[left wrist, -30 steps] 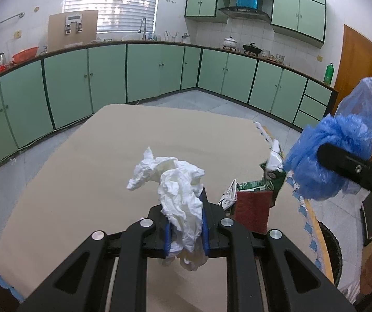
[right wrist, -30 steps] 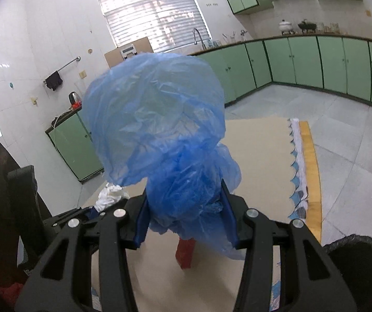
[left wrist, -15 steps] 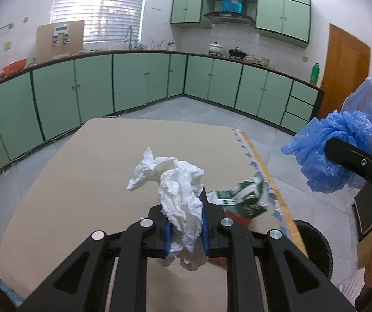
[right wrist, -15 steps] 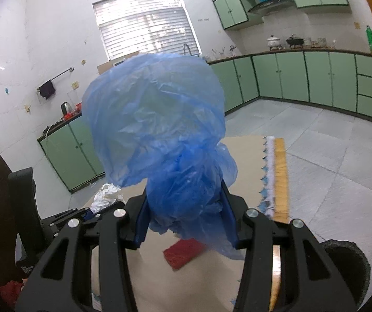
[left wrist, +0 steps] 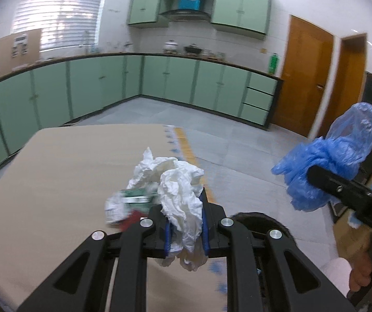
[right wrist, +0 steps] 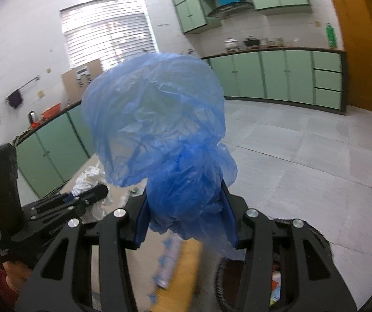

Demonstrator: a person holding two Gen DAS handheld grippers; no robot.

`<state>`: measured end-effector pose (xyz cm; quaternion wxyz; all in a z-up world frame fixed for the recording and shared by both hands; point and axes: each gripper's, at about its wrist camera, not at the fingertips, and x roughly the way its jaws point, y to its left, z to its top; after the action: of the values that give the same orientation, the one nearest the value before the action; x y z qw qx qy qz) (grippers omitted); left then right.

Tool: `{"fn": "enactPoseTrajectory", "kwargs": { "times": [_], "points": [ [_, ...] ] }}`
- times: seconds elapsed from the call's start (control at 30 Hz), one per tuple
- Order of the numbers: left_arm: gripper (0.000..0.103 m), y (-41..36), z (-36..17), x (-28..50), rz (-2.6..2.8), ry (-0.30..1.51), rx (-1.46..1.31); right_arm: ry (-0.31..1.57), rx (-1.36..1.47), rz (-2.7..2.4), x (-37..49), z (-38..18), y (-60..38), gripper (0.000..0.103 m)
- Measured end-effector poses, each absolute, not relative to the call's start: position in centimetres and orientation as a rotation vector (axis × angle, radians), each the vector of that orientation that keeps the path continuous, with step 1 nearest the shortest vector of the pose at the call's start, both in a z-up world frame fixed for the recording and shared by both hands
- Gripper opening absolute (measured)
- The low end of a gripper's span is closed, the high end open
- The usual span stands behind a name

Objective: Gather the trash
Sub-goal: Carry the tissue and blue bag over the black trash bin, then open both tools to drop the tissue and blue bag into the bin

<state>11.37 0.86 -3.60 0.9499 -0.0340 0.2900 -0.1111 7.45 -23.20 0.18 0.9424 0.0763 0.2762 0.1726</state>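
Both pairs of tongs have swung rightward since a second ago, off the middle of the tabletop and toward its right edge, so the orange doors now fill the right of the left camera's view and the dark bin sits under both.

Along the far left runs a curve of pale green base cabinets [left wrist: 87,91] under a bright blinded window [left wrist: 55,13], with a cardboard sheet leaning on the worktop. Nearer, the beige tabletop [left wrist: 63,166] spreads out; close to its right edge lie a flattened green-and-white carton [left wrist: 131,197] and a red scrap beside it, both blurred. The left tongs [left wrist: 185,230] are clamped on a crumpled white tissue [left wrist: 178,187], which bulges up above the blue pads and hangs a little below them, over the right edge of the tabletop. A yellow strip with a blue-patterned trim marks that edge [left wrist: 183,143].

Just right of the edge, on the grey tiled floor [left wrist: 238,156], stands a dark round trash bin [left wrist: 264,221]; in the right camera some coloured rubbish shows inside it. The right tongs [right wrist: 186,221] are closed on a bunched blue plastic bag [right wrist: 159,119], held in the air above the bin, its loose top ballooning upward. Beyond stand wooden doors [left wrist: 305,78] and a cooker hood [left wrist: 186,13] under wall cupboards.
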Motion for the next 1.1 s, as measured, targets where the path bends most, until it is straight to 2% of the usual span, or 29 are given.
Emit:
{"fn": "enactPoseTrajectory", "kwargs": {
  "times": [0.37,0.7,0.83,0.93,1.0,1.03,1.1],
  "points": [
    [0.018,-10.8,-6.2,12.3,-0.457,0.637,-0.018,0.619,0.188,0.16,5.4,-4.0,-31.9,0.045],
    [0.018,-16.3,-9.5,14.5,-0.532,0.695,0.031,0.705,0.235,0.049,5.8,-9.0,-37.1,0.048],
    [0.022,-17.6,-11.0,15.7,-0.547,0.741,0.038,0.748,0.233,0.017,6.8,-10.7,-37.6,0.055],
    [0.028,-18.0,-11.6,16.4,-0.551,0.763,0.028,0.771,0.238,-0.004,7.7,-11.8,-38.2,0.067],
    [0.037,-18.1,-11.8,16.6,-0.555,0.773,0.025,0.785,0.238,-0.013,8.0,-12.4,-38.7,0.072],
    [0.04,-18.0,-11.9,16.7,-0.555,0.774,0.021,0.794,0.236,-0.016,8.2,-12.7,-38.8,0.076],
    [0.043,-17.8,-11.8,16.8,-0.553,0.773,0.012,0.8,0.228,-0.025,8.2,-13.0,-38.8,0.078]
  ]
}}
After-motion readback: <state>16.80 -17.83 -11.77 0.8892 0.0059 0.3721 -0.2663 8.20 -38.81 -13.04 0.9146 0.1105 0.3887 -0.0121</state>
